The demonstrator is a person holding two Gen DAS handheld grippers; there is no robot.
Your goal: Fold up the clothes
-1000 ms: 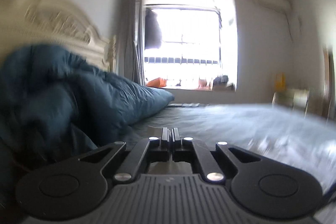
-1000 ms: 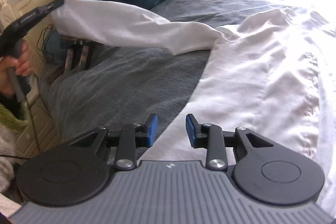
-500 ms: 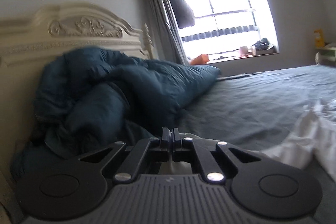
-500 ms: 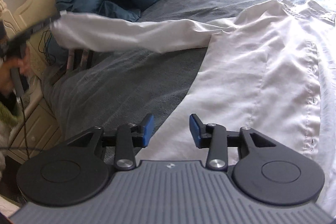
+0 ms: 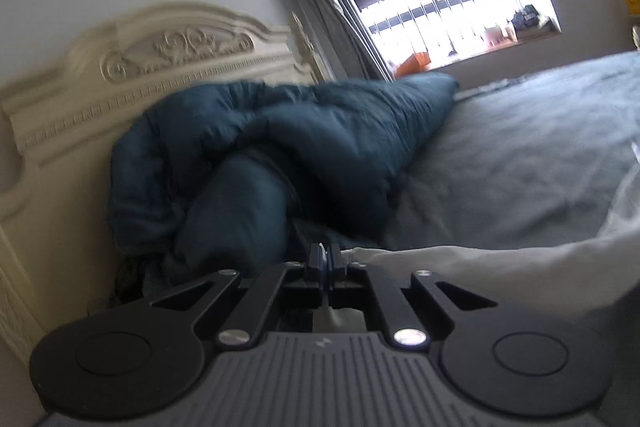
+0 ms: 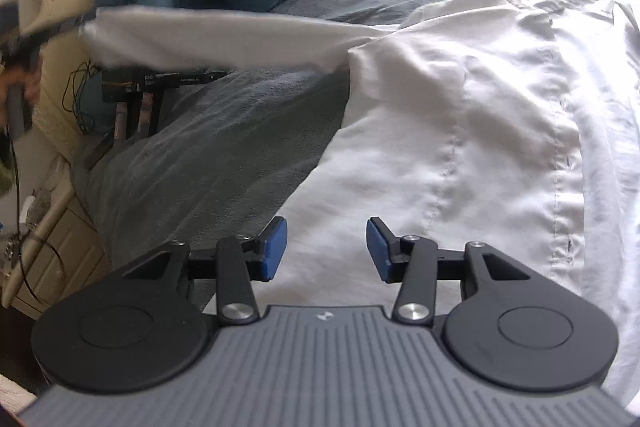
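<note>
Over the last second the left hand-held gripper (image 5: 325, 259), clamped on the sleeve (image 6: 224, 35) cuff, has drawn it out taut and level above the bed (image 6: 224, 147). The sleeve looks ready to be folded across the shirt (image 6: 460, 147), which lies spread just ahead of the right hand-held gripper (image 6: 326, 247), whose jaws stand apart and hold nothing. Beyond the left gripper a duvet (image 5: 280, 155) is heaped against the headboard (image 5: 160, 67), clear of the shirt. A black device (image 6: 136, 83) lies under the sleeve and could snag it.

White shirt (image 6: 460, 131); teal duvet (image 5: 304, 147); grey sheet (image 6: 224, 147); cream headboard (image 5: 132, 75).
</note>
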